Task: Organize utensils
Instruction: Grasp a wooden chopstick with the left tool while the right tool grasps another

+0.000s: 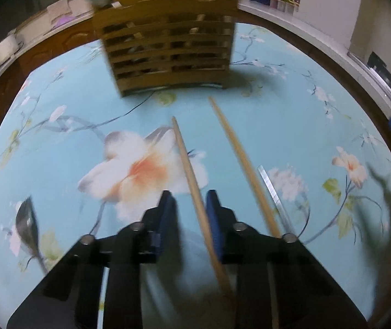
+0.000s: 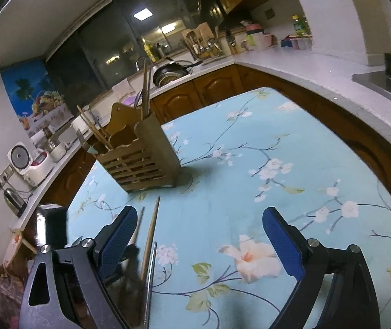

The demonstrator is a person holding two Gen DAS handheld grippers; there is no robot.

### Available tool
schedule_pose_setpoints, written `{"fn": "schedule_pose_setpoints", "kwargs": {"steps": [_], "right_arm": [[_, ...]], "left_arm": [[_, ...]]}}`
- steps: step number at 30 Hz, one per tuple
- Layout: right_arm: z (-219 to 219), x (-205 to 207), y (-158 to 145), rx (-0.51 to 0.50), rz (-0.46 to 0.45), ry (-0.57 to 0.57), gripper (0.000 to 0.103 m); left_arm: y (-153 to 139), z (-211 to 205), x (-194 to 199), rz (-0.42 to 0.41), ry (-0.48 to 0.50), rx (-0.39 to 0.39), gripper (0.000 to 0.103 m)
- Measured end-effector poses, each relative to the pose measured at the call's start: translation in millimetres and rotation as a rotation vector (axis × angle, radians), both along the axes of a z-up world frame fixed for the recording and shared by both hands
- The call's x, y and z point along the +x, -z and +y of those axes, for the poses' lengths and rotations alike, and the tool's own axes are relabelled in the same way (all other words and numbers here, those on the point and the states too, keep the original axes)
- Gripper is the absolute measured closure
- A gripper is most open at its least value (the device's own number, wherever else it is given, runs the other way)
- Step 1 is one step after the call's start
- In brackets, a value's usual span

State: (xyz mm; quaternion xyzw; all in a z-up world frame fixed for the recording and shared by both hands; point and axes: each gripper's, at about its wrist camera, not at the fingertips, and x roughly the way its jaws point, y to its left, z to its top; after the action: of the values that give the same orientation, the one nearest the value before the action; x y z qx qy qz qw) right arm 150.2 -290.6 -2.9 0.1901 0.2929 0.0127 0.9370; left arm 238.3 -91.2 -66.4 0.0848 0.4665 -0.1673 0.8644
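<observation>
Left wrist view: left claw half-open around one chopstick, not gripping it yet. Second chopstick and spoon lie loose on the tabletop; the holder already has some utensils. Right claw gapes wide, empty.

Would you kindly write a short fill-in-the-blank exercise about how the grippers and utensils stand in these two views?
1. The left gripper straddles a wooden ____ lying on the tablecloth.
2. The right gripper has its jaws wide ____.
3. The slatted wooden holder stands ____ on the table.
4. Beside the second chopstick lies a thin ____ utensil handle.

Missing words: chopstick; open; upright; metal
</observation>
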Motion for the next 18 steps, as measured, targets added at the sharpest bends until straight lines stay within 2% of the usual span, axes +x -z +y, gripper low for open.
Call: {"fn": "schedule_pose_setpoints", "kwargs": {"steps": [3, 8, 9, 11, 14, 18], "right_arm": [[12.3, 14.2, 6.1, -0.016, 0.022, -0.043, 0.014], [38.8, 44.8, 18.0, -0.052, 0.088, -0.127, 0.039], [46.9, 54.4, 21.7, -0.064, 0.108, -0.152, 0.041], [57.7, 66.4, 28.0, -0.081, 0.134, -0.186, 0.049], [73.2, 86.8, 36.4, -0.111, 0.172, -0.224, 0.055], [87.5, 112.7, 45.3, -0.142, 0.217, -0.253, 0.059]], "left_arm": [[-0.3, 25.8, 0.0, 0.019, -0.031, -0.042, 0.082], [0.4, 49.2, 7.4, 0.053, -0.072, -0.122, 0.081], [0.5, 49.7, 8.6, 0.059, -0.078, -0.131, 0.081], [-0.7, 46.2, 9.2, 0.062, -0.084, -0.136, 0.081], [-1.5, 39.8, 19.6, 0.064, -0.081, -0.122, 0.080], [-4.2, 30.6, 32.2, 0.057, -0.070, -0.096, 0.076]]}}
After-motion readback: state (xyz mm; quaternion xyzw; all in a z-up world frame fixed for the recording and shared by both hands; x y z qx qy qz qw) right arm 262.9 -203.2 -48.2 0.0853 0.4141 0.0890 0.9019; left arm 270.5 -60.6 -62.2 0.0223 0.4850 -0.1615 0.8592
